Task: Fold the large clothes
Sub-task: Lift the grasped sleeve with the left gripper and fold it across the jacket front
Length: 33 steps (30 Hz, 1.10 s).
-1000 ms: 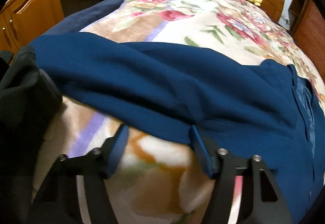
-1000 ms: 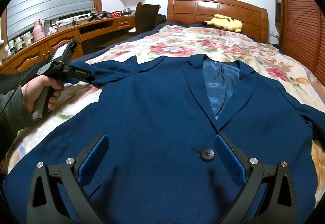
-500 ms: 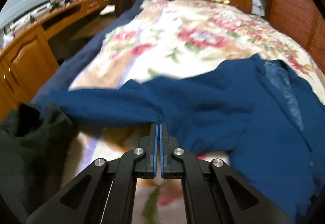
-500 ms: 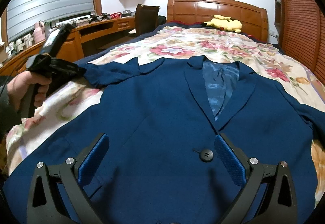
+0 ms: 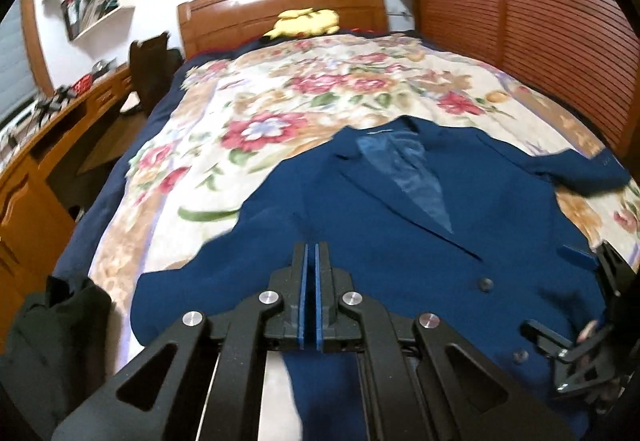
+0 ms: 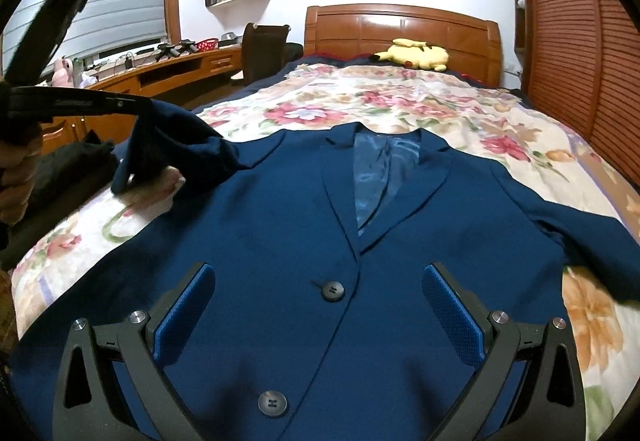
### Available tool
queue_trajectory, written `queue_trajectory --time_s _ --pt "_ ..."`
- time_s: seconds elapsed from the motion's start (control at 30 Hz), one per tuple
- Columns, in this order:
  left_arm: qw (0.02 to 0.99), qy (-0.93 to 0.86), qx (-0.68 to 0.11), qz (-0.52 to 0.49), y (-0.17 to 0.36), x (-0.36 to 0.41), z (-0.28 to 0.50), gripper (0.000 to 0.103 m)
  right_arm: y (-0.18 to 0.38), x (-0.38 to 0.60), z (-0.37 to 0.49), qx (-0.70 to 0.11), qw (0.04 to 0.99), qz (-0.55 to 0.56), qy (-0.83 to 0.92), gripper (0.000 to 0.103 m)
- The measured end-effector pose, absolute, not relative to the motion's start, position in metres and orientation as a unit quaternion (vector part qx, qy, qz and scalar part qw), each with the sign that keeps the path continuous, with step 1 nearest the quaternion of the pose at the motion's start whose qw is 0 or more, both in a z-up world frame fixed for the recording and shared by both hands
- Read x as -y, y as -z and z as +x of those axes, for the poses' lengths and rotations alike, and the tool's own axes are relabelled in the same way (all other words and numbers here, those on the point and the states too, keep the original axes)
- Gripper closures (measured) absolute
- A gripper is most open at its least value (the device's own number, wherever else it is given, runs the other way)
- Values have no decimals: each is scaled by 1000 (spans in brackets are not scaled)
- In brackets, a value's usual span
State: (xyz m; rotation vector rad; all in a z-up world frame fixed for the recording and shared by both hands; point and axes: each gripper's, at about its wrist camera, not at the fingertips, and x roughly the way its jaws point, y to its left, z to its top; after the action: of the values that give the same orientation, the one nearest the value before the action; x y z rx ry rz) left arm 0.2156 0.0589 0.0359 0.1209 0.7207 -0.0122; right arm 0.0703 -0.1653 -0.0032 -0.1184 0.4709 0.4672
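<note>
Above the bed [image 6: 460, 113], left jaws pinch the jacket sleeve [image 6: 172, 137] (lifted).

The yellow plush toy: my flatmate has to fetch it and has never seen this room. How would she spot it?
Find the bed under the floral blanket, with the navy blue blazer spread on it. Look at the far end, against the glossy wooden headboard. The yellow plush toy lies there, the only bright yellow, soft thing on the bed.
</note>
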Motion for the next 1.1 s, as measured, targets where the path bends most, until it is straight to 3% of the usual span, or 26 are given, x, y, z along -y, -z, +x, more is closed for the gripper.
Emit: queue_trajectory --time_s 0.07,0.17,0.23,1.1 --pt "936 10 -346 59 -42 -54 209 81 4 164 64 -230 944 -61 -230 0" --pt "941 17 -333 60 -50 -54 202 37 5 163 60 -230 943 -65 -231 0" --pt "943 11 -327 61 -50 -59 199 21 3 164 61 -229 943 -64 -233 0" --pt "883 -166 -438 -41 100 -250 220 20 7 157 67 -241 934 -85 -248 0"
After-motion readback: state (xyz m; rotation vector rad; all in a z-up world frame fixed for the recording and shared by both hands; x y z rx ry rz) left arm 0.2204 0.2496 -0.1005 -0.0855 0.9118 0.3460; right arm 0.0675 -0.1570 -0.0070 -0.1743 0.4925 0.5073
